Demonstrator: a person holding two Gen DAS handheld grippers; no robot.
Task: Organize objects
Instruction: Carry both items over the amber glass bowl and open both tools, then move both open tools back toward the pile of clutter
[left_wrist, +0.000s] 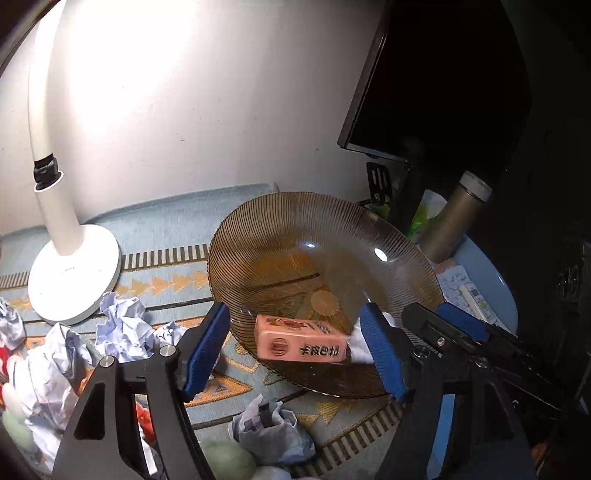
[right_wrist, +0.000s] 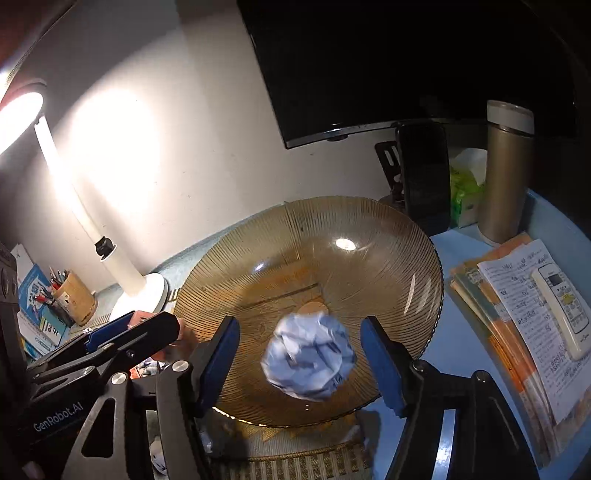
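Both hand-held grippers (left_wrist: 299, 350) (right_wrist: 299, 358) gape over an amber bowl (left_wrist: 280, 225) on a patterned mat (left_wrist: 162, 236), lamp-lit.

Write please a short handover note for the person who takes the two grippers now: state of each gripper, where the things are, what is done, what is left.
Left gripper: open, pads clear of the pink box between them, over the amber glass bowl.
Right gripper: open, pads clear of the blue paper ball, also over the bowl.
Done: both items appear released into the bowl.
Left: more crumpled paper lies on the mat by the lamp base; one wad sits near the bowl's front.
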